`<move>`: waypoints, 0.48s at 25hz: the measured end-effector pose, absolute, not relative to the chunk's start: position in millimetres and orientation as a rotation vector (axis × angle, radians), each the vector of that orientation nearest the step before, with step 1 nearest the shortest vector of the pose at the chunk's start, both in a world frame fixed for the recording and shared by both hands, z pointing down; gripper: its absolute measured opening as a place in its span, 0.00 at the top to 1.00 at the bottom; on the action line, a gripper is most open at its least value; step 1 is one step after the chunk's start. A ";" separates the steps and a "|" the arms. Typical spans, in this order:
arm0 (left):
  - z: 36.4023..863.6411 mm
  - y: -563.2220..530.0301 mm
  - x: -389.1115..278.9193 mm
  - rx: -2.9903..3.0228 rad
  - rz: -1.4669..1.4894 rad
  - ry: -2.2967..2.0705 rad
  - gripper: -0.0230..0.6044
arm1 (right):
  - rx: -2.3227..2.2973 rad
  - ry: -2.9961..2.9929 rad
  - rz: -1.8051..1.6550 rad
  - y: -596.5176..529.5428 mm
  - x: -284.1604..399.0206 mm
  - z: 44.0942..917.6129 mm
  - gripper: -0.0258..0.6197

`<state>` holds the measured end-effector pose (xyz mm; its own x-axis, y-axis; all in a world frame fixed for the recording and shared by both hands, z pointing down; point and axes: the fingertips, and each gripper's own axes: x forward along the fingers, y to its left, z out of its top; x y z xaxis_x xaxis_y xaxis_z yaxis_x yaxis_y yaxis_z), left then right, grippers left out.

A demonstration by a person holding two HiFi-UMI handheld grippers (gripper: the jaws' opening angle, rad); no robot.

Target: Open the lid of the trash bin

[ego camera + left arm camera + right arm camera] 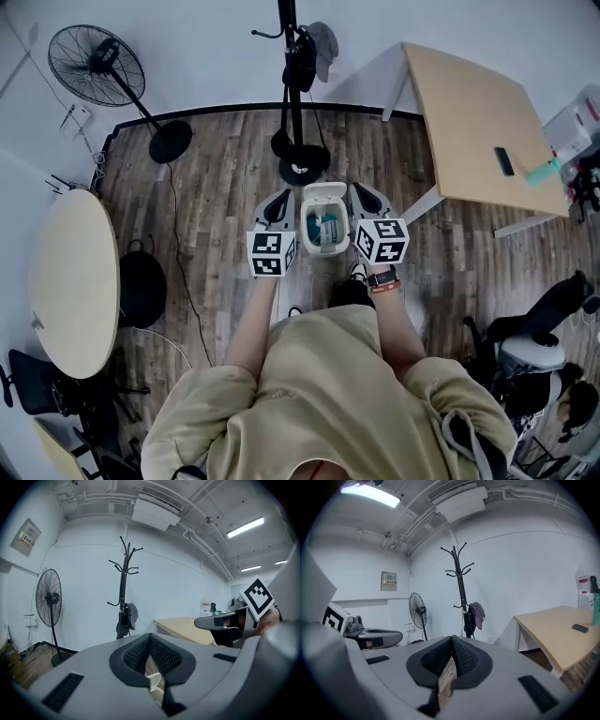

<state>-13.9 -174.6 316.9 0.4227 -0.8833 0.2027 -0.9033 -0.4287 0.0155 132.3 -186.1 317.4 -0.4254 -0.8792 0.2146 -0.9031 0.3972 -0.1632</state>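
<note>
one trash bin (325, 190), jaws either side

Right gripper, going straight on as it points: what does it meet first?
Likely the coat stand, almost dead ahead of the right gripper; if it passes, the wall behind.

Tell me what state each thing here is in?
Left gripper: shut, empty.
Right gripper: shut, empty.
Trash bin: inside showing.
Lid: looks raised.
Fan: apparently still.
Ceiling light: on.
</note>
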 end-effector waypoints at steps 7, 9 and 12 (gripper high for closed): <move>276.6 -164.7 -16.9 2.581 0.149 -1.652 0.93 | 1.710 -2.599 0.282 -175.0 137.3 272.1 0.94; 271.3 -163.8 -18.8 2.584 0.136 -1.655 0.93 | 1.725 -2.599 0.270 -173.1 138.6 266.6 0.94; 265.9 -161.7 -18.1 2.590 0.120 -1.651 0.93 | 1.728 -2.585 0.263 -171.4 140.1 265.5 0.94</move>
<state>-18.1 -161.7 265.9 0.4209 -0.9014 0.1021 -0.9066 -0.4216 0.0155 140.1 -171.4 265.5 -0.3864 -0.9157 0.1105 -0.9192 0.3725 -0.1278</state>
